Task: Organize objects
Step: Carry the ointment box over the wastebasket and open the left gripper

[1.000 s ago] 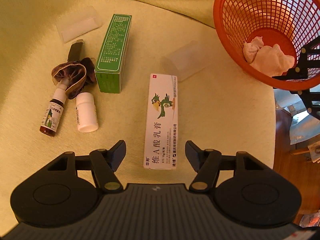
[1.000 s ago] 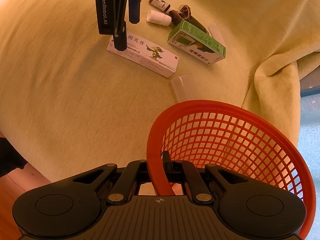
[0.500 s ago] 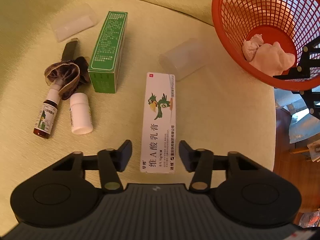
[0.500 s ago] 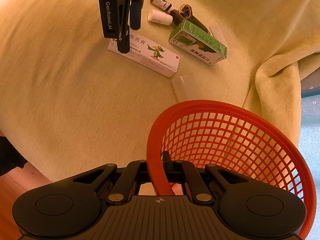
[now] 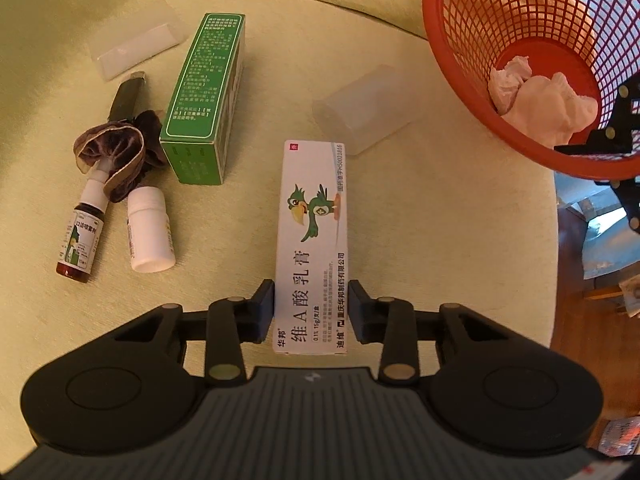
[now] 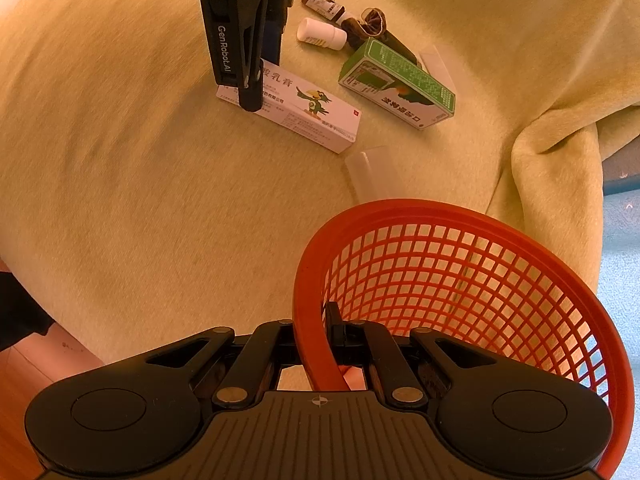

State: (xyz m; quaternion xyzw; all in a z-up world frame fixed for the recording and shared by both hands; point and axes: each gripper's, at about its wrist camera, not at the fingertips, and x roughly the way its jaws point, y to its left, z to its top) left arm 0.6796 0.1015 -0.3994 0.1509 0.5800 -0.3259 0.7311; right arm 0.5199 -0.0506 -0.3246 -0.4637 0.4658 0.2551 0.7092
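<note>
on the counter draped in pale yellow-green cloth [image 5: 440,220], the white ointment box [image 5: 312,240] with the green parrot lies flat, and the left claw [image 5: 311,312] is clamped on its near end, one pad pressed against each long side. to the left of it lie a small white pill bottle [image 5: 150,236], a brown spray bottle [image 5: 80,240] with a dark hair tie [image 5: 116,156] looped over its neck, and a green box [image 5: 204,96] on its side. two clear plastic lids [image 5: 366,110] rest on the cloth, one just beyond the white box's far end. the right claw [image 6: 318,340] is closed on the rim of the orange mesh basket [image 6: 480,292], which sits at the counter's edge. in the left wrist view, crumpled white tissue [image 5: 540,100] lies in the basket's bottom.
</note>
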